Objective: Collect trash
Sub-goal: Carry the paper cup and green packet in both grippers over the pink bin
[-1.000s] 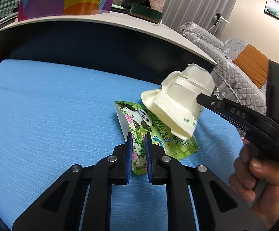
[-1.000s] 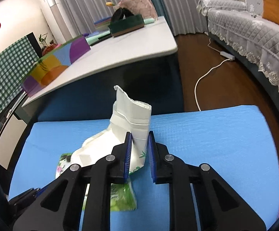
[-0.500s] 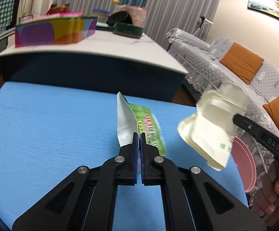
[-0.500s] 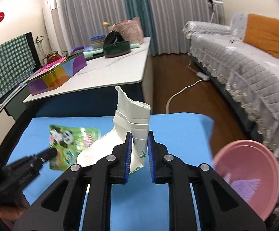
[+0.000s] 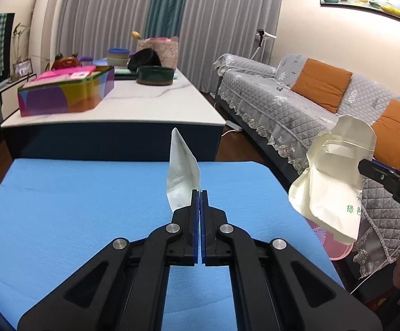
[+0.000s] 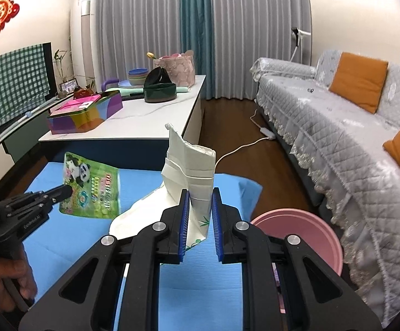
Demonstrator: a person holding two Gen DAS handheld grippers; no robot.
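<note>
Blue matting (image 5: 61, 207) lay bare under two lifted pieces. Left gripper (image 5: 200, 193) pinched the panda wrapper (image 6: 92, 184); right gripper (image 6: 199, 201) clamped the cream paper bag (image 6: 191, 165), both aloft. Pink bin (image 6: 304, 229) waited near right, so dropping remained.

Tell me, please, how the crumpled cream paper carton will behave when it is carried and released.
The crumpled cream paper carton looks light: the right hand-held gripper holds it aloft by one edge. It probably stays semi-stiff, since its flattened folds keep shape. The jaws stand somewhat apart, so it may swing or slip.
</note>
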